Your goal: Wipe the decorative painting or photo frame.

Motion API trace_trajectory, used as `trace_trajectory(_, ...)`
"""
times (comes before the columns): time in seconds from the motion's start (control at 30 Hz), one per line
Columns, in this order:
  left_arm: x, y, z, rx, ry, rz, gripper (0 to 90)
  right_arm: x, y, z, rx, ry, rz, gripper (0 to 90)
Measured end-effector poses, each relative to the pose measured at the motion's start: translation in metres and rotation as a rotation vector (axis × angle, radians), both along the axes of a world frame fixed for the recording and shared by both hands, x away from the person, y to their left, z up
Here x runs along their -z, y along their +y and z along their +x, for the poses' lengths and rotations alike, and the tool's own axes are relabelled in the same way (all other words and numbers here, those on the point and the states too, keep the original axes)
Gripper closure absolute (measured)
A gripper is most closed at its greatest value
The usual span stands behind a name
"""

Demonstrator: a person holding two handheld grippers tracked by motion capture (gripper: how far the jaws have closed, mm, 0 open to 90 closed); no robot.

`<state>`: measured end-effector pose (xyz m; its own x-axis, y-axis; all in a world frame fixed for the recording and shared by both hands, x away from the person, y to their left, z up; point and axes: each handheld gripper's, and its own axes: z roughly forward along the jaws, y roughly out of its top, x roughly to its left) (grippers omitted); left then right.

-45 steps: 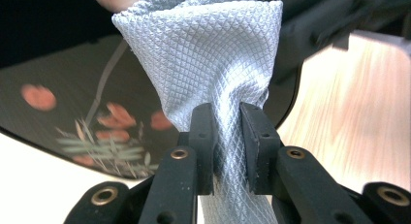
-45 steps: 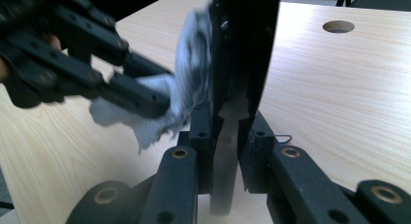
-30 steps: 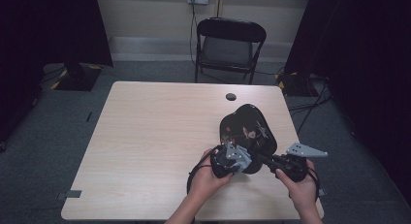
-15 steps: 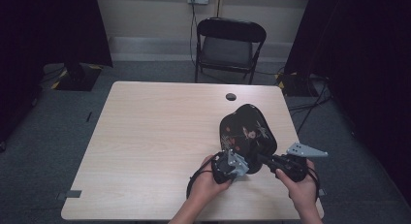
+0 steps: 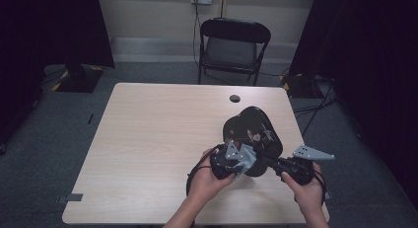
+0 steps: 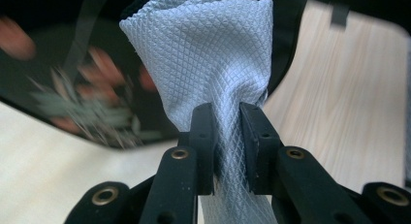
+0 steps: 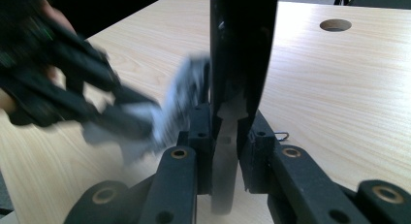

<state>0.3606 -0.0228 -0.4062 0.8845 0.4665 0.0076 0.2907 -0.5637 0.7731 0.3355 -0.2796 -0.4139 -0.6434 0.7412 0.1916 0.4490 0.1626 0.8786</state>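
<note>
Our left gripper (image 6: 227,136) clenching a grey cloth (image 6: 208,54), right gripper (image 7: 225,136) grasping the black tray (image 5: 254,132), table (image 5: 148,139) with a round hole (image 5: 235,98), folding chair (image 5: 234,45) beyond

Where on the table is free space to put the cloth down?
The light wooden table is bare left of the left hand-held gripper. It is crowded near the glossy black floral tray and right hand-held gripper.

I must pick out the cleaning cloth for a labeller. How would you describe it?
On the pale wooden table, near its front right, a glossy black floral tray is tilted up. The pale grey waffle-weave cloth lies against it, pinched in the left gripper; nothing else there is soft.
</note>
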Motion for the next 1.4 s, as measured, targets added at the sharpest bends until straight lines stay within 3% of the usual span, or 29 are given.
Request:
trace_trajectory(0.17, -0.040, -0.002, 0.001, -0.002, -0.081, -0.044, 76.9, 0.000, 0.001, 0.000, 0.001, -0.003, -0.004, 78.5)
trace_trajectory(0.3, -0.066, -0.010, 0.001, 0.016, -0.137, -0.050, 77.0, 0.000, 0.001, 0.000, -0.001, -0.005, -0.003, 78.5)
trace_trajectory(0.5, -0.083, -0.024, 0.001, 0.029, -0.164, -0.067, 76.8, -0.001, 0.002, -0.001, -0.003, -0.006, -0.003, 78.5)
trace_trajectory(0.77, -0.064, -0.024, 0.004, 0.027, -0.133, -0.045, 76.9, -0.001, 0.002, -0.001, -0.007, -0.003, -0.003, 78.4)
trace_trajectory(1.1, -0.023, -0.015, 0.007, 0.005, -0.056, 0.000, 76.9, -0.001, 0.002, -0.001, -0.011, 0.000, 0.000, 78.3)
trace_trajectory(1.4, 0.003, -0.016, 0.008, 0.005, -0.016, 0.031, 76.9, -0.001, 0.001, -0.001, -0.010, 0.006, -0.003, 78.4)
